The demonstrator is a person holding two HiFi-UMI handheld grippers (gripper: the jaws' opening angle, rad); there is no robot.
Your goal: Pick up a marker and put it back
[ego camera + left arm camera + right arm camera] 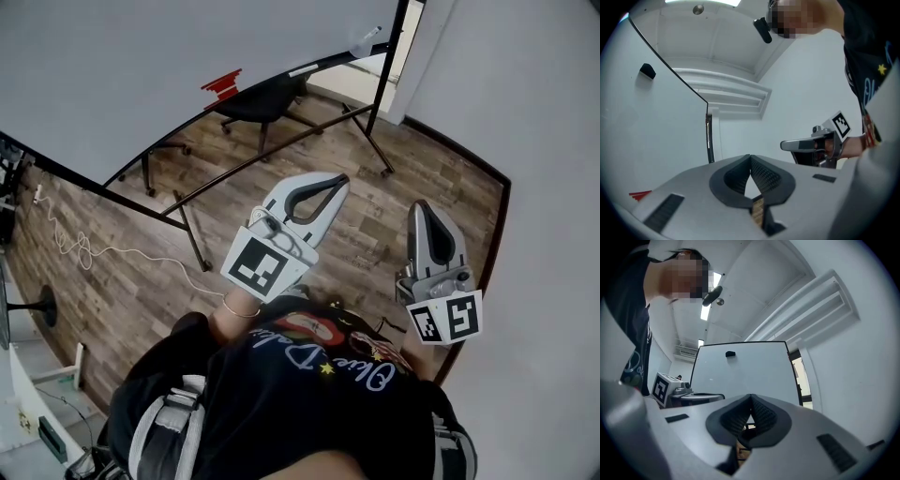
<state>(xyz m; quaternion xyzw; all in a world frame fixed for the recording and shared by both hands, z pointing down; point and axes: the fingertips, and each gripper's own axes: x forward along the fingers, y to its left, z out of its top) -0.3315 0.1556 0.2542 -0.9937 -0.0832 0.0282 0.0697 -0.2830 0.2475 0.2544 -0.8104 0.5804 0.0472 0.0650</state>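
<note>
The whiteboard (141, 66) fills the upper left of the head view, with its black ledge running along the lower edge. A red object (222, 86) sits on that ledge. Further right lies a thin pale stick (305, 68), perhaps a marker. My left gripper (343, 178) hangs over the wooden floor, jaws shut and empty, short of the board. My right gripper (418, 205) is beside it, also shut on nothing. The left gripper view shows its pads (761, 171) meeting tip to tip. In the right gripper view the pads (761, 412) touch too, facing the whiteboard (750, 369).
The board's black stand legs (187, 234) and a black office chair (262, 103) sit on the wooden floor ahead. A white cable (84, 248) trails at the left. A white wall (525, 112) closes the right side. A small black block (730, 354) sticks high on the board.
</note>
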